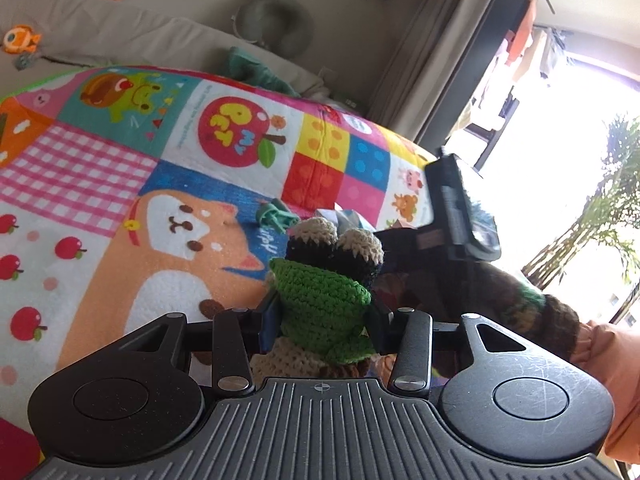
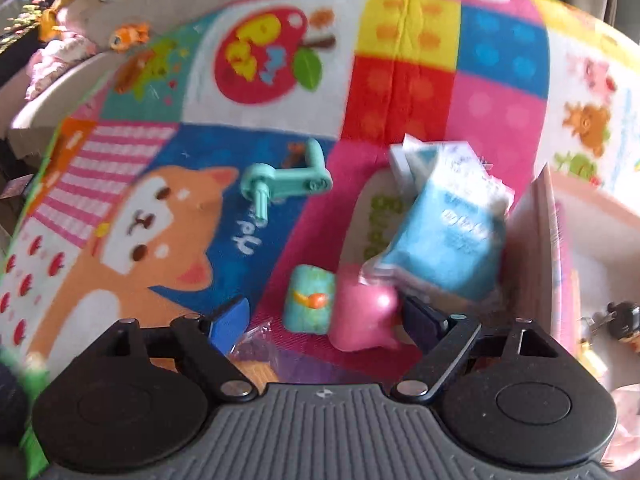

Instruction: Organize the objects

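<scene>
Two views cover one patchwork play mat [image 1: 120, 168], and each shows items that the other lacks. The left wrist view shows the left gripper [image 1: 322, 320] pinched on a crocheted toy [image 1: 320, 300] with a green middle, a beige base and two black, beige-tipped knobs on top; the toy stands between the jaws, raised above the mat. The same view catches the right gripper [image 1: 460, 216] from outside, ahead and to the right, with a hand in a dark knitted cuff [image 1: 532, 312] behind it and an orange sleeve [image 1: 616, 368] at the edge.

The right wrist view (blurred) looks steeply down on the mat. The right gripper [image 2: 324, 324] has its jaws spread wide and nothing is clamped between them. Between and just beyond its fingertips lie a small teal roll [image 2: 310, 304] with an orange mark and a pink rounded toy [image 2: 364, 316], the two touching. A light blue packet [image 2: 444, 236] lies beyond the pink toy, overlapping its upper right edge. A mint-green plastic part [image 2: 288, 180] lies apart, farther out on the blue square; the left view shows it too. A pink box [image 2: 560, 216] stands at the right edge.
</scene>
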The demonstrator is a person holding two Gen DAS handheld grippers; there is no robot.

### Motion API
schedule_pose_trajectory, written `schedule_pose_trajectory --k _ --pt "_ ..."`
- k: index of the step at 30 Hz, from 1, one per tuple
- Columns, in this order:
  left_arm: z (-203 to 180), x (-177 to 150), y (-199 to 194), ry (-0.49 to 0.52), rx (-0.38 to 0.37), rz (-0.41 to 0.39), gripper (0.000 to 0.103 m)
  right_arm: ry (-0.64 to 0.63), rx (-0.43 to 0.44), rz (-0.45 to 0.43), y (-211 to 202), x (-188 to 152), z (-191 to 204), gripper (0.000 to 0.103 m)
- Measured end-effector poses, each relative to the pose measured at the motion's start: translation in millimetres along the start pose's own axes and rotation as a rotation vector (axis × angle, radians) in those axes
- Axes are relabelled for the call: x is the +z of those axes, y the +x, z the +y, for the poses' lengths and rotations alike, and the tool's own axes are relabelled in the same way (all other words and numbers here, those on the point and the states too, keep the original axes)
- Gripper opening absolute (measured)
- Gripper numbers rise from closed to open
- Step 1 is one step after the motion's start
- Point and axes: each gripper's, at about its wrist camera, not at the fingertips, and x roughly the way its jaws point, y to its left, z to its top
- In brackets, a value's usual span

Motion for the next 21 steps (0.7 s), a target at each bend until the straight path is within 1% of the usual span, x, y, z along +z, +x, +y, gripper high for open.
schedule_pose_trajectory --k 1,2,4,6,8,9,11,13,15,18,21 --pt "-2 0 -3 0.008 0.003 0.002 0.048 -0.003 -0.017 -0.017 3 0 2 0.064" --pt "-5 1 -6 0.017 0.008 0.005 0.048 -0.01 -0.007 -0.028 4 1 2 0.06" --pt "-10 1 -11 0.042 0.024 0.017 0.048 0.004 0.031 -0.036 -3 -2 2 0.059" --pt "-17 0 -13 0.06 0.039 0.032 0.048 -0.022 0.084 -0.082 -23 -10 2 0.058" --pt "-25 -1 -13 0.08 0.043 0.052 0.048 -0.056 0.122 -0.126 -52 -24 -1 0.058" --pt "-30 -3 -13 0.09 0.04 0.064 0.048 -0.074 0.158 -0.142 -68 -32 -3 0.057" --pt "-45 -7 -11 0.121 0.023 0.101 0.048 -0.104 0.224 -0.171 -103 -52 -13 0.058" --pt "-62 -13 -7 0.161 0.002 0.142 0.048 -0.144 0.254 -0.205 -137 -78 -25 0.058" --pt "-80 -20 -4 0.198 -0.021 0.172 0.048 -0.177 0.237 -0.25 -166 -108 -41 0.058" --pt "-106 -23 3 0.227 -0.072 0.199 0.048 -0.188 0.147 -0.314 -198 -152 -72 0.058" --pt "-133 -14 18 0.243 -0.113 0.209 0.048 -0.115 0.05 -0.347 -215 -187 -110 0.058"
